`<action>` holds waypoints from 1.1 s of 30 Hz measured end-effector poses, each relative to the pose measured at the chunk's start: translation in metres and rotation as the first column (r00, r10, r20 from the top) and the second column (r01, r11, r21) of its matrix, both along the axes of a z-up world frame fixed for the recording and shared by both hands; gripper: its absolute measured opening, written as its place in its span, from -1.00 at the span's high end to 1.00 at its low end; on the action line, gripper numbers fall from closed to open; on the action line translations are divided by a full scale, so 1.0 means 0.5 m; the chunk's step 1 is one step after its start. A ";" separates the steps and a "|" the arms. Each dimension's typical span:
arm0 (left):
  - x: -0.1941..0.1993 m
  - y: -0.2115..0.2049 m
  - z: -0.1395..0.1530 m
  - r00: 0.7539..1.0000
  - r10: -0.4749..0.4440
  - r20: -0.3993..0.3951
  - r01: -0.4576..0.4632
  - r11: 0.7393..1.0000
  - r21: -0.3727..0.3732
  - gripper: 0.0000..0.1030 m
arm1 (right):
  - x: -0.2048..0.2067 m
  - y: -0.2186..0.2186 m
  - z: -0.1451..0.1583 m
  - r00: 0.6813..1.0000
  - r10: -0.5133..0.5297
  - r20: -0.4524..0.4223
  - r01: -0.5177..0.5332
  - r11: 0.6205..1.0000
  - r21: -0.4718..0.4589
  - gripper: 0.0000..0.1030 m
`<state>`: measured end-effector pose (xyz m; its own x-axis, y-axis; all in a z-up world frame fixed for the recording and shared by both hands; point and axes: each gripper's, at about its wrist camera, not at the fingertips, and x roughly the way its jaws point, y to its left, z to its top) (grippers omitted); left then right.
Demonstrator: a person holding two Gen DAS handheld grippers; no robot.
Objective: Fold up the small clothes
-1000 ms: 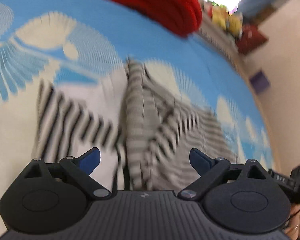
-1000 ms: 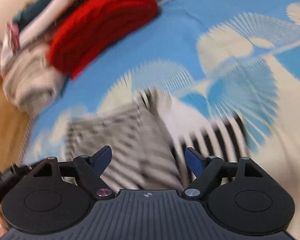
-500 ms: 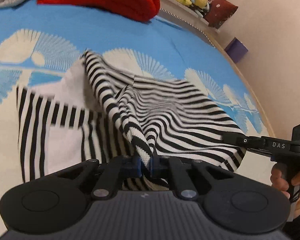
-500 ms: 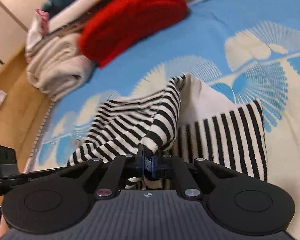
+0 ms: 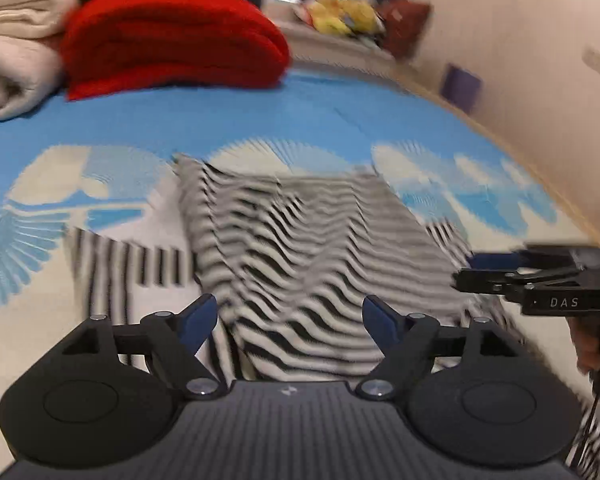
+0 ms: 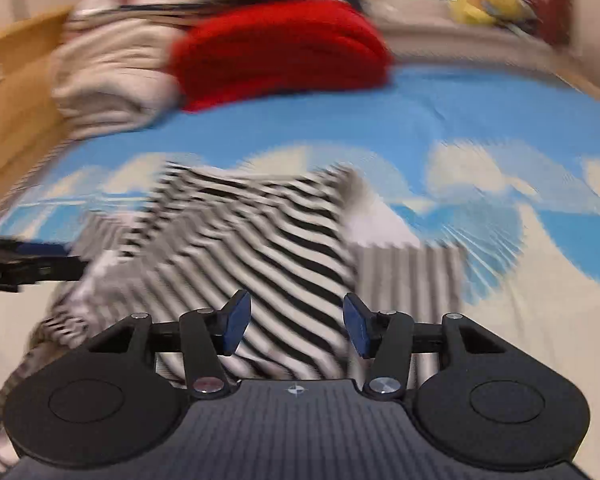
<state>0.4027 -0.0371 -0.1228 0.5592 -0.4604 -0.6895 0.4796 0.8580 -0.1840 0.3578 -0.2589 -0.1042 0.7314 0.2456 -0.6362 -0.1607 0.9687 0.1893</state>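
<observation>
A black-and-white striped knit garment (image 5: 308,248) lies on the blue and cream patterned bedspread (image 5: 260,120), with one part folded over onto the rest. My left gripper (image 5: 290,318) is open and empty just above its near edge. My right gripper (image 6: 296,322) is open and empty over the same garment (image 6: 260,240). The right gripper also shows at the right of the left wrist view (image 5: 540,280), beside the garment's right edge. The left gripper shows at the left edge of the right wrist view (image 6: 24,268). Both views are blurred by motion.
A folded red knit (image 5: 172,40) and rolled cream blankets (image 5: 12,48) lie at the far side of the bed. Soft toys (image 5: 340,12) sit beyond. A wall (image 5: 520,60) runs along the right and a wooden floor (image 6: 12,92) lies at the left.
Half a second ago both grippers were shut on folds of the striped garment. Both have now opened and let it go, and the fold lies flatter on the bed.
</observation>
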 end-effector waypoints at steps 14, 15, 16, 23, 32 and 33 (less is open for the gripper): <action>-0.134 0.018 0.080 0.979 0.081 0.184 -0.099 0.991 0.089 -0.99 | -0.130 0.053 0.067 0.991 0.086 0.107 -0.077 0.993 -0.090 -0.26; -0.169 0.031 0.102 0.978 0.104 0.183 -0.119 0.990 0.075 -0.99 | -0.165 0.054 0.095 0.990 0.063 0.124 -0.057 0.997 -0.049 -0.29; -0.219 0.049 0.123 0.976 0.131 0.176 -0.143 0.988 0.057 -0.99 | -0.208 0.047 0.119 0.990 0.042 0.136 -0.041 0.999 -0.012 -0.31; -0.523 0.107 0.169 0.961 0.235 0.145 -0.252 0.961 0.115 -0.99 | -0.530 0.021 0.259 0.979 -0.102 0.177 0.094 0.994 0.049 -0.61; -0.791 0.150 0.176 0.938 0.335 0.086 -0.342 0.935 0.094 -0.99 | -0.752 0.051 0.220 0.978 -0.202 0.049 0.202 0.979 0.023 -0.61; -0.809 0.153 0.186 0.935 0.338 0.105 -0.348 0.933 0.095 -0.99 | -0.773 0.050 0.222 0.977 -0.205 0.057 0.204 0.979 0.027 -0.61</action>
<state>-0.0017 0.0397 -0.0298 0.7287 -0.1543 -0.6673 0.1625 0.9854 -0.0504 -0.0288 -0.2337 0.0066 0.8037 0.0993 -0.5866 0.0291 0.9782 0.2055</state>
